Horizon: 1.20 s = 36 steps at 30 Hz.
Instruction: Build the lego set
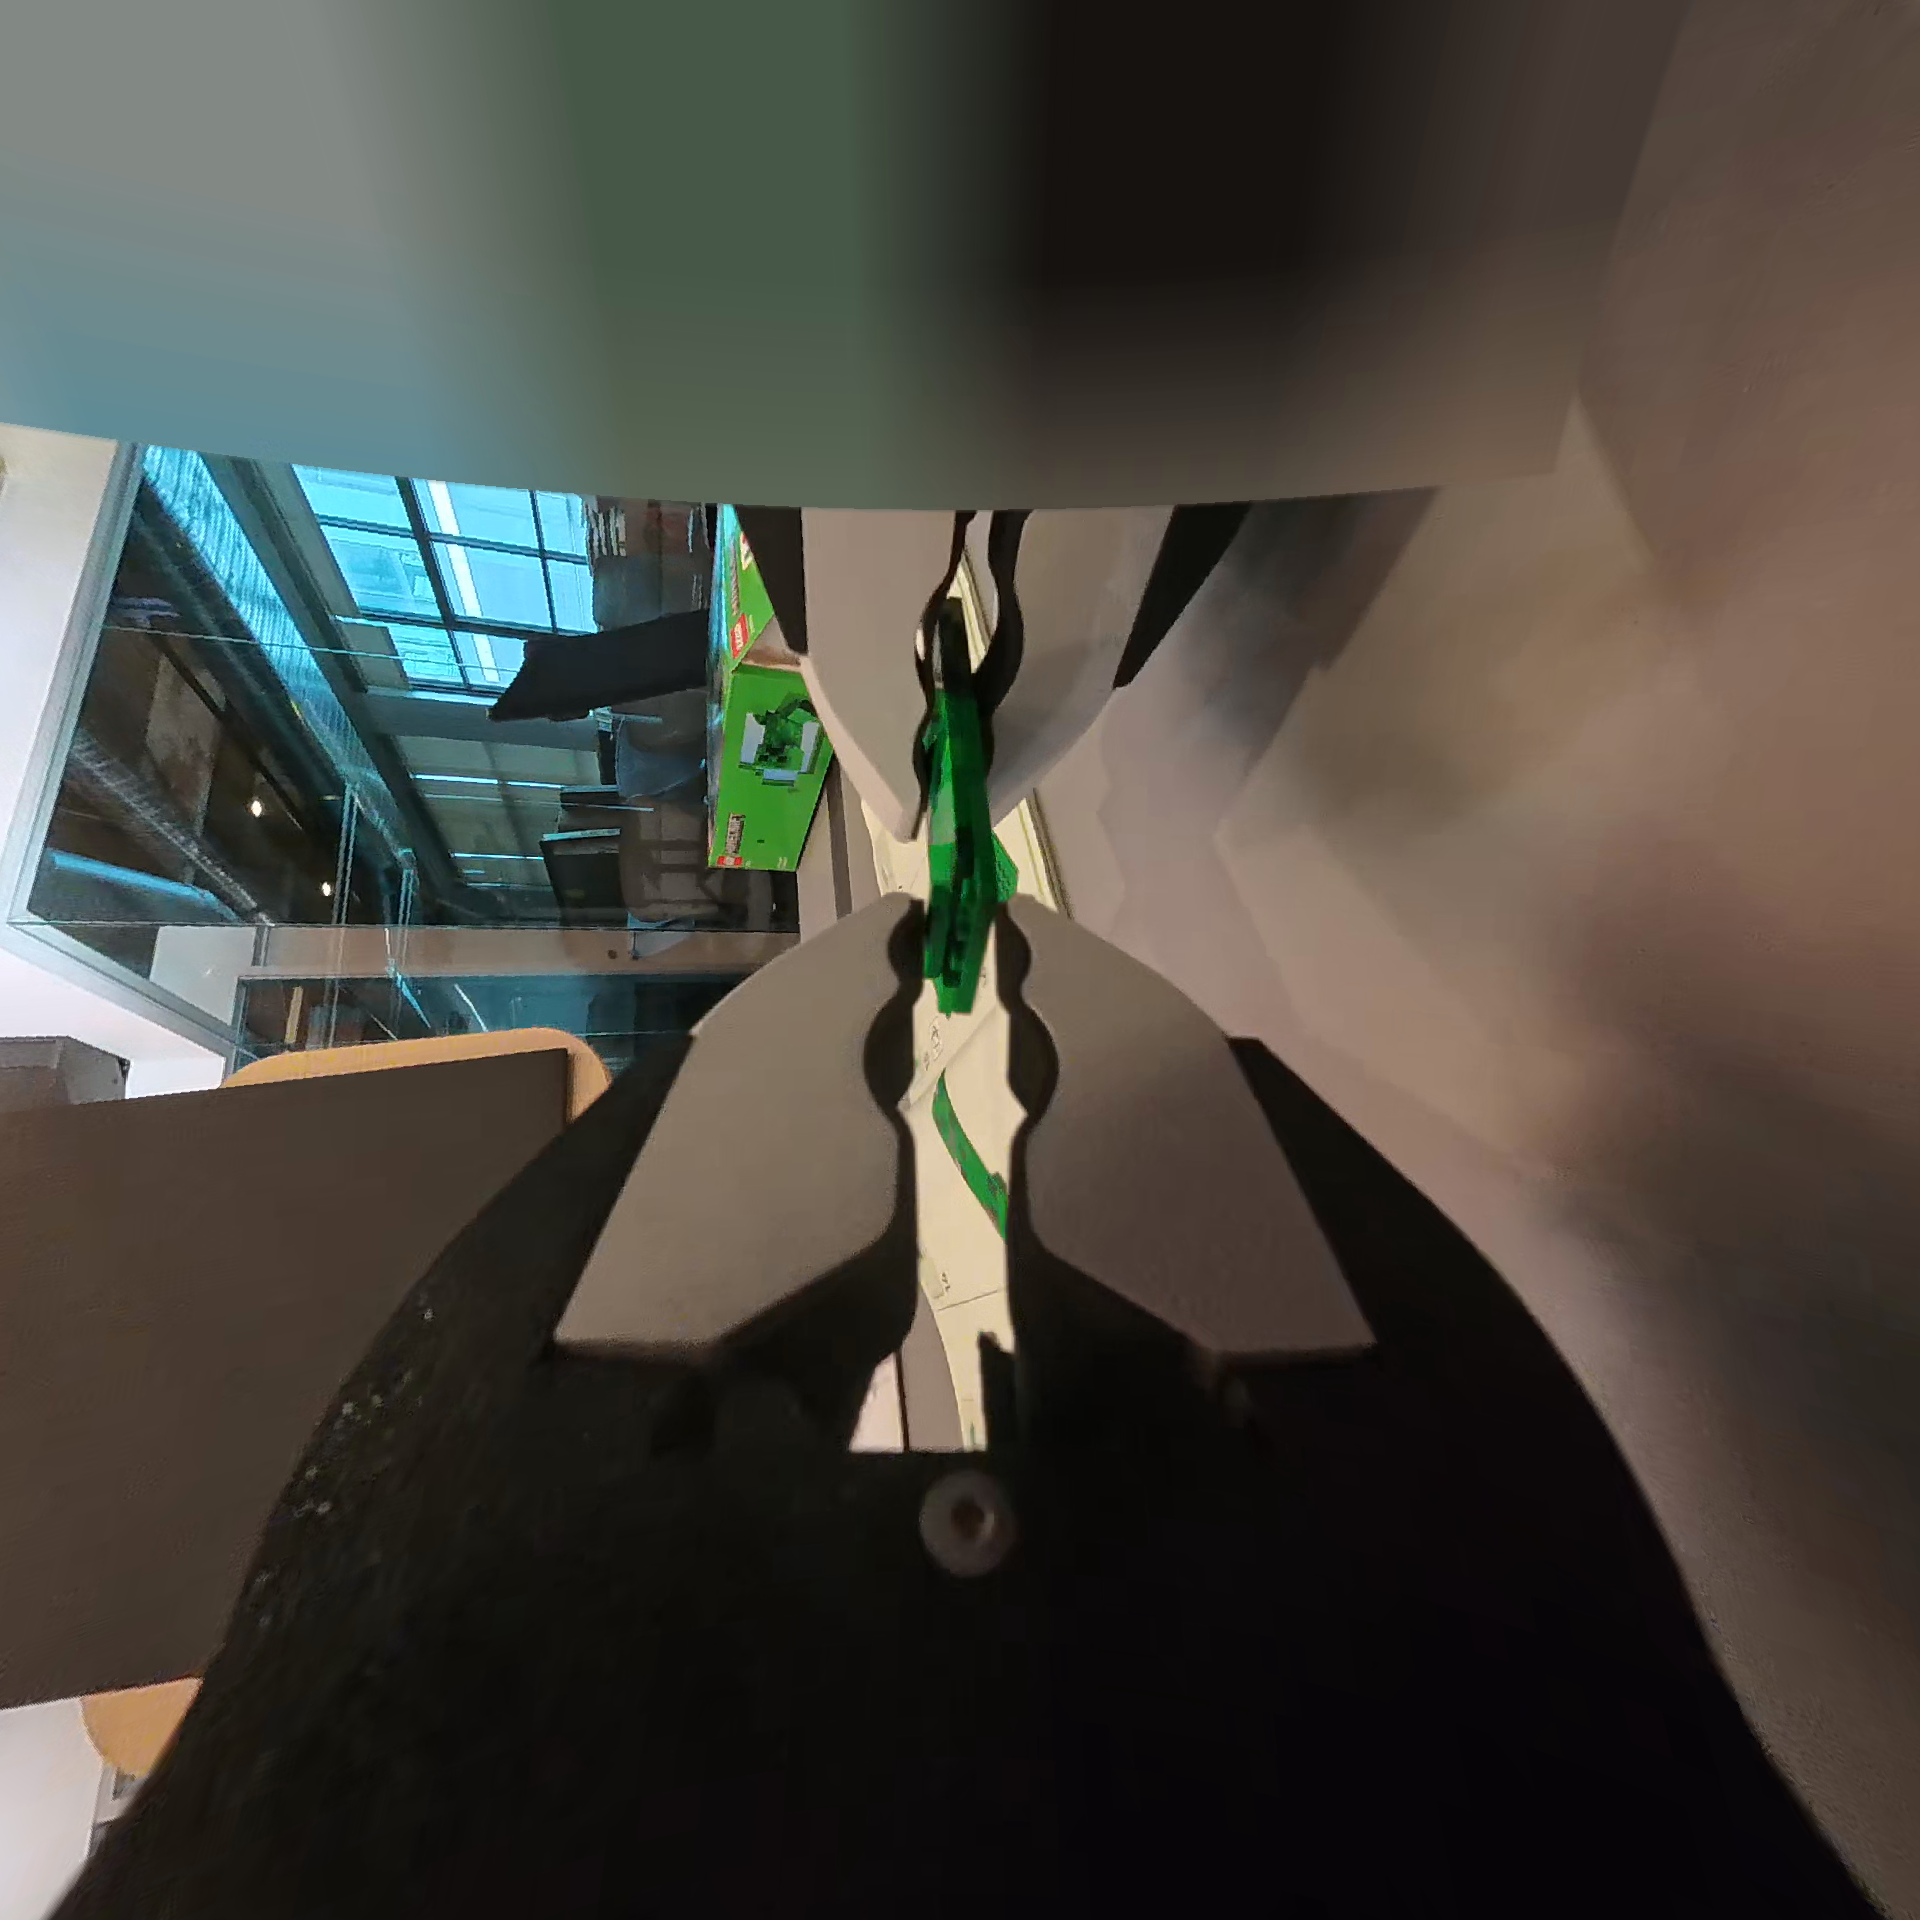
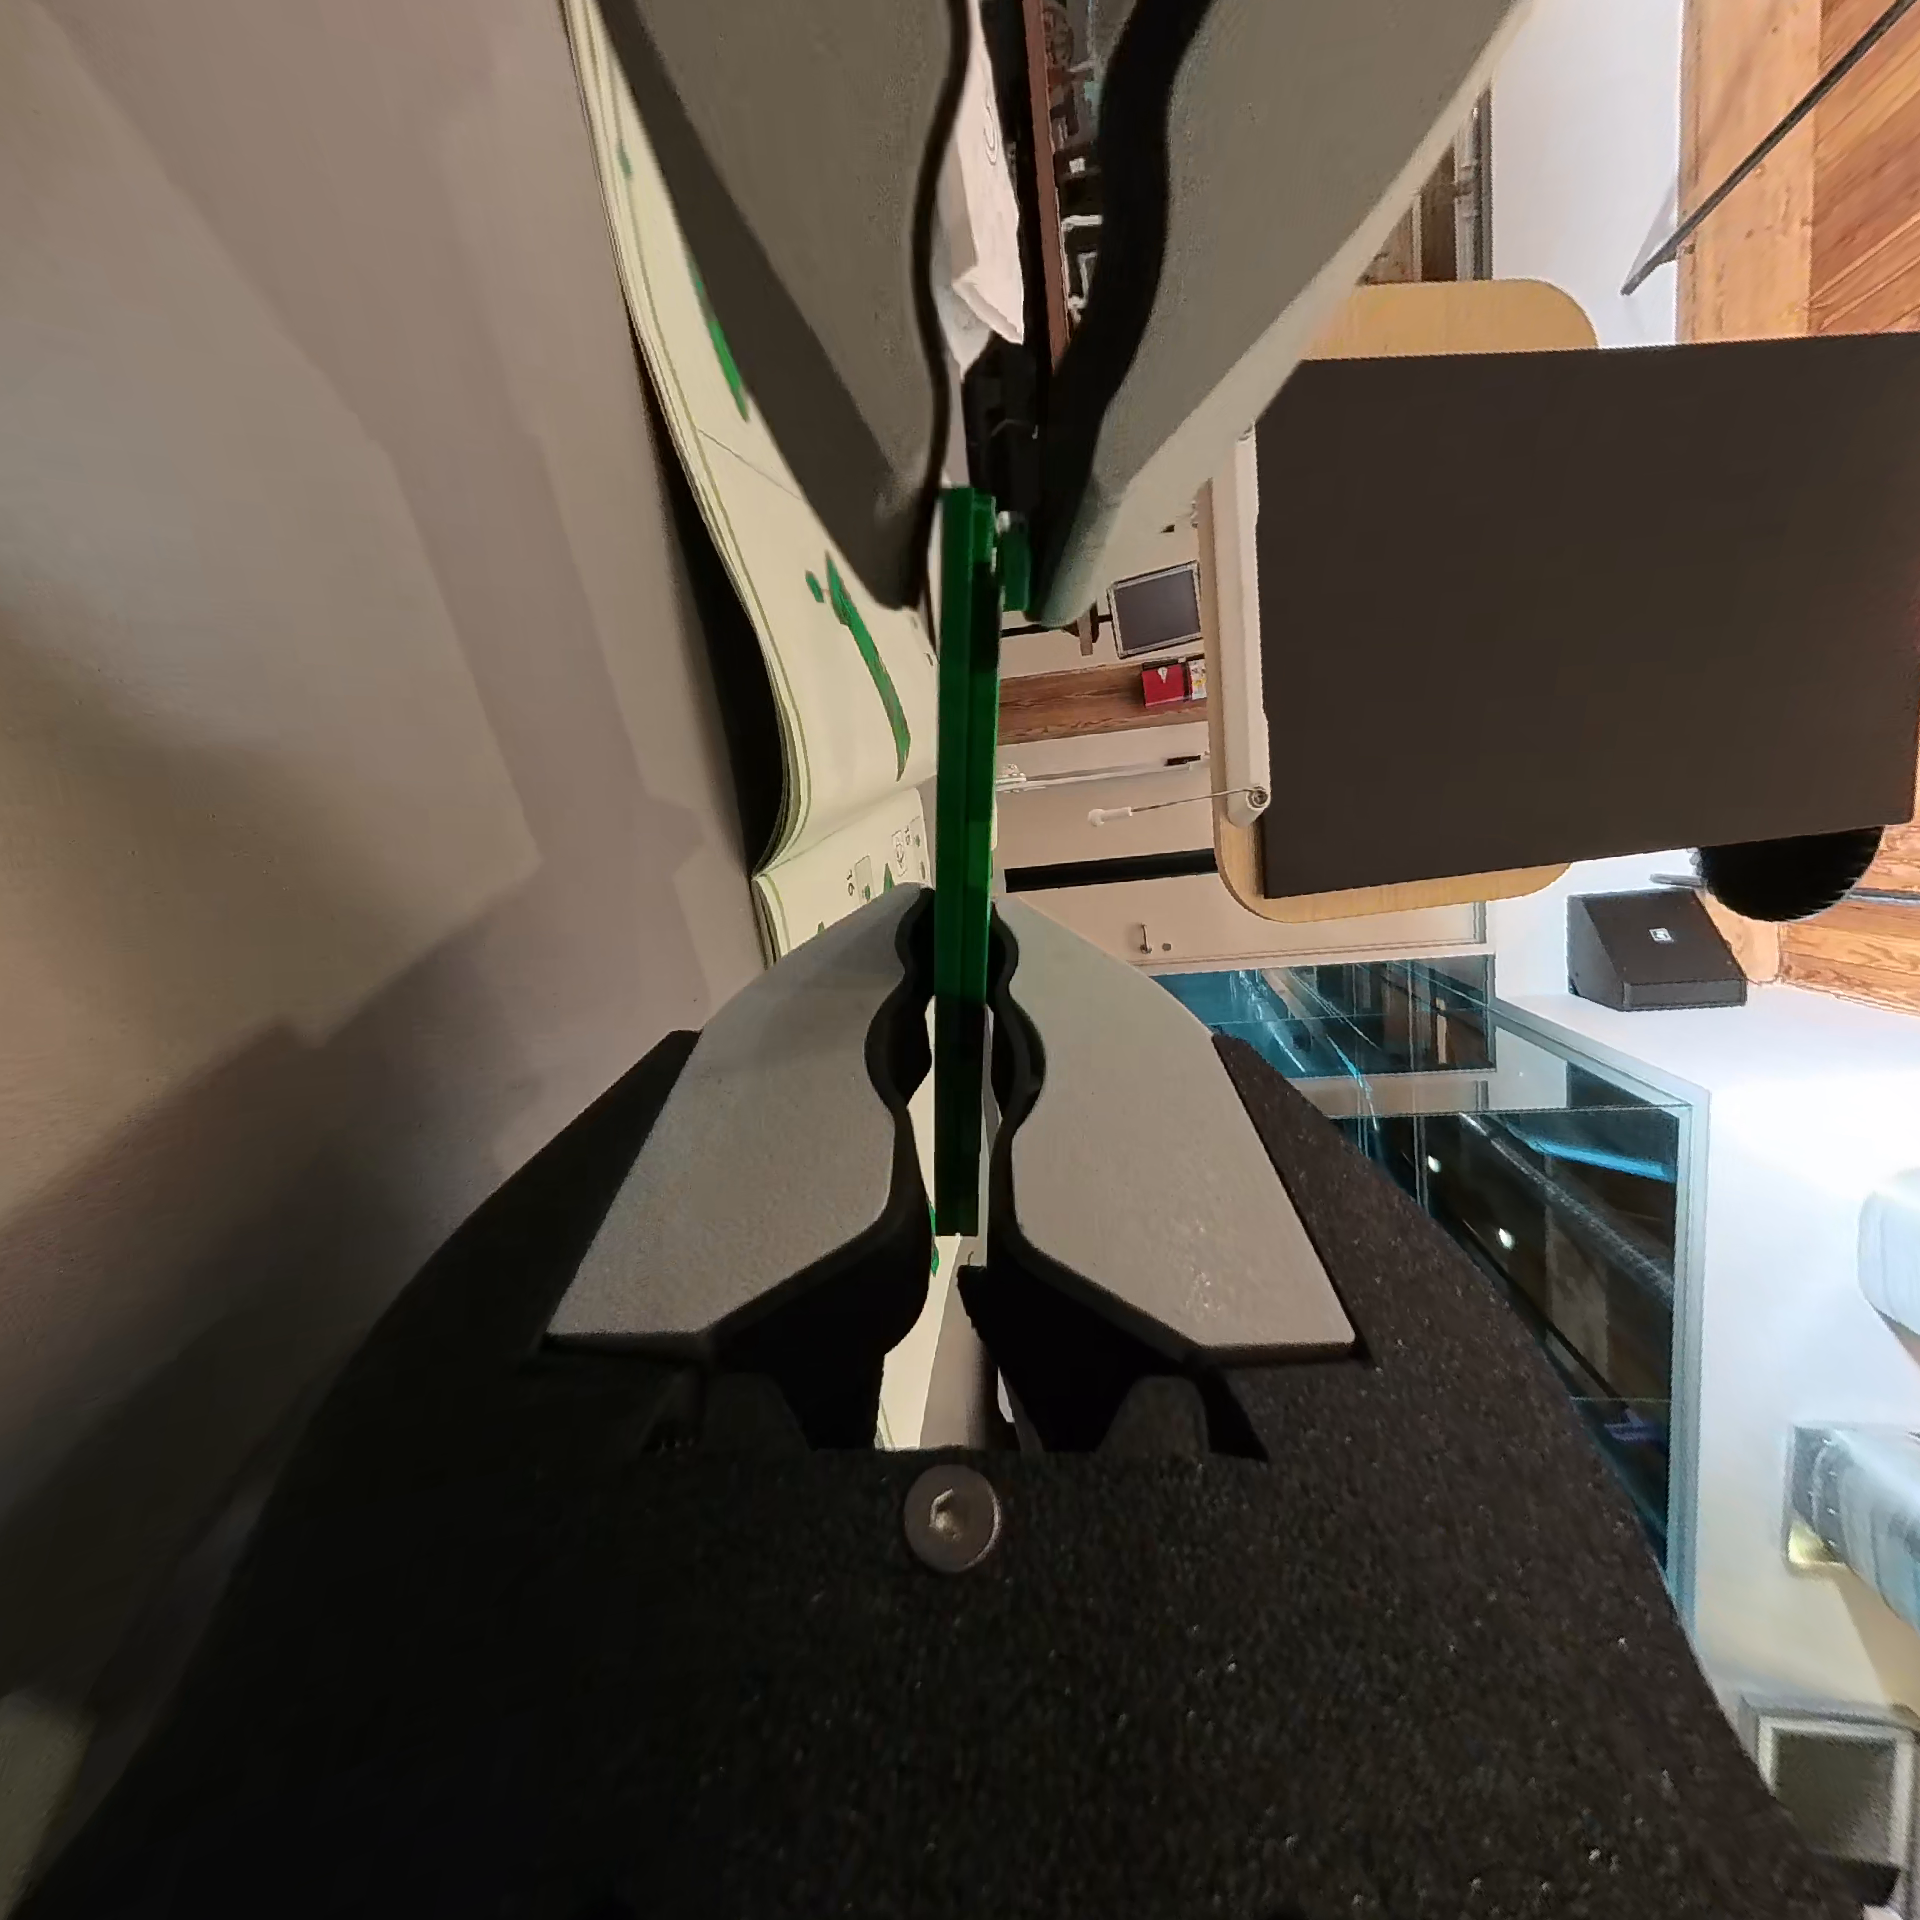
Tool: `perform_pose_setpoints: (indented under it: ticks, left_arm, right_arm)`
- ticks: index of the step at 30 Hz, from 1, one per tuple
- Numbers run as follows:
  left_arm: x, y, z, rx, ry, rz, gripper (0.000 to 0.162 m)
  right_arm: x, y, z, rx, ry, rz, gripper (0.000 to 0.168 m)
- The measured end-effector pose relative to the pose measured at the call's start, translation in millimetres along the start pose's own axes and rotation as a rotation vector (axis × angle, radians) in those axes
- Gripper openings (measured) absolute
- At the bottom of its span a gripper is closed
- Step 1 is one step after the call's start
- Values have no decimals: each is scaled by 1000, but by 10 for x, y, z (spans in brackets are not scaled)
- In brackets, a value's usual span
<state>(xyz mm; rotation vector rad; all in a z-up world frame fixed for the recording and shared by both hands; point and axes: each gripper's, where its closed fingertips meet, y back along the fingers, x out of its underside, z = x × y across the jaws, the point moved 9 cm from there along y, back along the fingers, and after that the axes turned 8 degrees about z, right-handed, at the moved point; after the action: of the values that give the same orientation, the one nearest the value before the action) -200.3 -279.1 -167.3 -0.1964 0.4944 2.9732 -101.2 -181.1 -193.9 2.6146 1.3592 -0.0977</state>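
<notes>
Two tongs meet tip to tip over the grey worktop (image 2: 312, 727). An open booklet (image 2: 821, 665) lies on the worktop behind them. A green box (image 1: 764, 748) stands at 10 o'clock from the left tongs (image 1: 961, 935). The right tongs (image 2: 961, 997) are clamped on a thin green plate (image 2: 961, 810), seen edge on, at 12 o'clock. The left tongs sit close around the plate's far end; whether they grip it, I cannot tell. The plate hangs between both tongs, above the booklet.
</notes>
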Motion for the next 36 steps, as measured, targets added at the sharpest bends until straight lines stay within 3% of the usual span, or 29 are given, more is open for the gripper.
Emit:
perform_pose_setpoints:
  ticks: [36]
  left_arm:
    - [-1, 111, -42, -21, -27, -53, 9]
  right_arm:
    - [-33, 53, 8, -49, -26, -77, 6]
